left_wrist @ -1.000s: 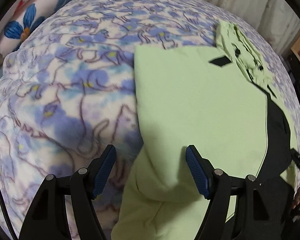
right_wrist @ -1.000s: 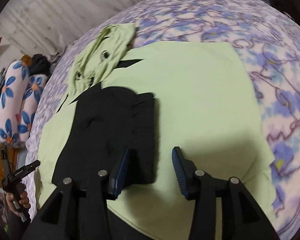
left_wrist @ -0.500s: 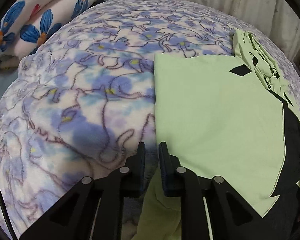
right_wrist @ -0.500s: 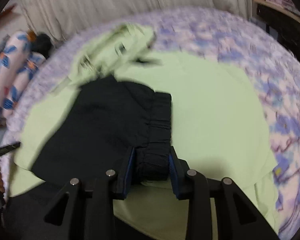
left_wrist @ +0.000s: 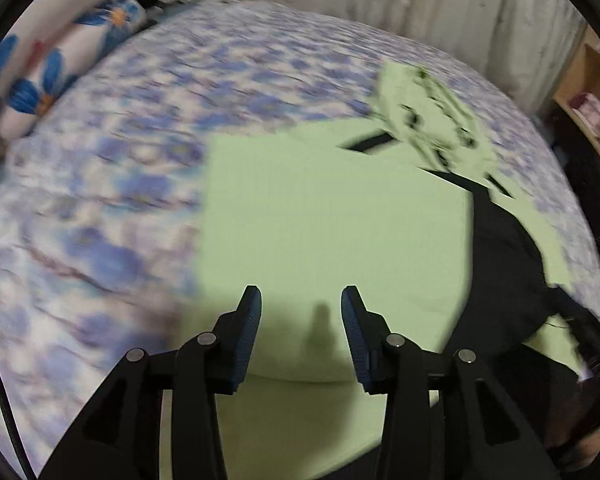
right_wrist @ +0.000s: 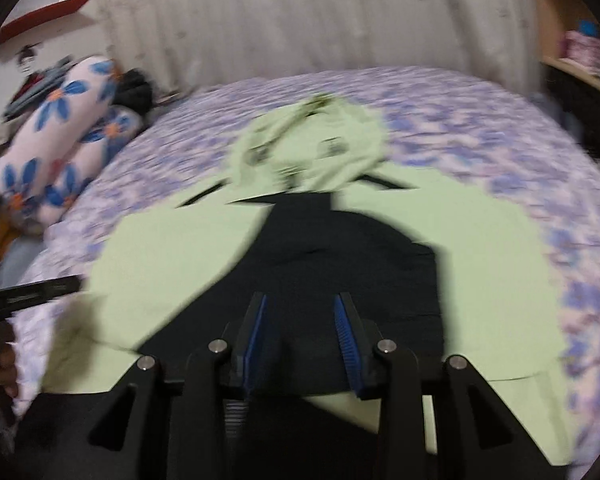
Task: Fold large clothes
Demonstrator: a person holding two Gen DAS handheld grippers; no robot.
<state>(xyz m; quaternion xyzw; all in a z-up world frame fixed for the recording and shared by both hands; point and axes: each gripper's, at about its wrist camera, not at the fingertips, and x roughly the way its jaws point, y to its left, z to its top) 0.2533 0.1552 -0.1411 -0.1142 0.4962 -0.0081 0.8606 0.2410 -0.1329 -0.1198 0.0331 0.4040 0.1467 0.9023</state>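
Your left gripper (left_wrist: 301,322) stands open, empty, above the green garment (left_wrist: 324,220). Your right gripper (right_wrist: 300,330) stands parted, black sleeve (right_wrist: 340,264) between its jaws; grip cannot be confirmed. Ahead lies the blanket (right_wrist: 440,100).

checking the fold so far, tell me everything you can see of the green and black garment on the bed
The light green and black garment lies spread mostly flat on the purple floral bedspread, looking like smooth, thin cloth. Its crumpled green hood lies at the far end. A black sleeve is folded over the middle. The right gripper hangs open above the black part; the left gripper, also open, hangs over the green panel.
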